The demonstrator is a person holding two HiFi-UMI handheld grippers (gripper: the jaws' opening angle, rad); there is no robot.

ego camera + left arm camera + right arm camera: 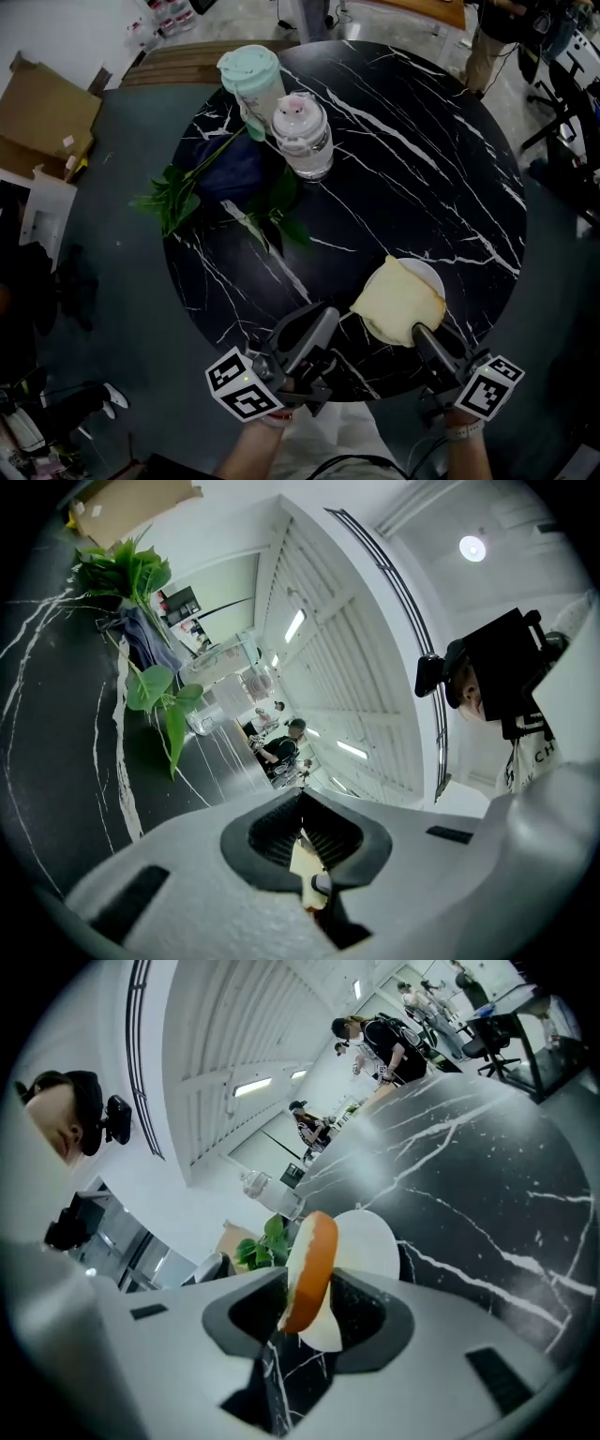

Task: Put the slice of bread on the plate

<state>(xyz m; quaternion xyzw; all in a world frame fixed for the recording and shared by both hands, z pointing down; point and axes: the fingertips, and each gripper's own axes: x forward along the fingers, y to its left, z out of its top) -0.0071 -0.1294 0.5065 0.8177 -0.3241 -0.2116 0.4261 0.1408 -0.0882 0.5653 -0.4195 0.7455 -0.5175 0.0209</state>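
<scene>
The pale, brown-crusted slice of bread (398, 302) lies over the small white plate (429, 274), near right on the black marble table (422, 169). Your right gripper (424, 336) pinches its near crust edge (probably soft, light, easily crushed); your left gripper (317, 323) is pressed together.

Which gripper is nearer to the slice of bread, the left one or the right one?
Right. The right gripper has the slice of bread between its jaws, at its near edge. The left gripper is apart from it, to its left.

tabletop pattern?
Black with white marble-like veins. The table shows best in the head view.
</scene>
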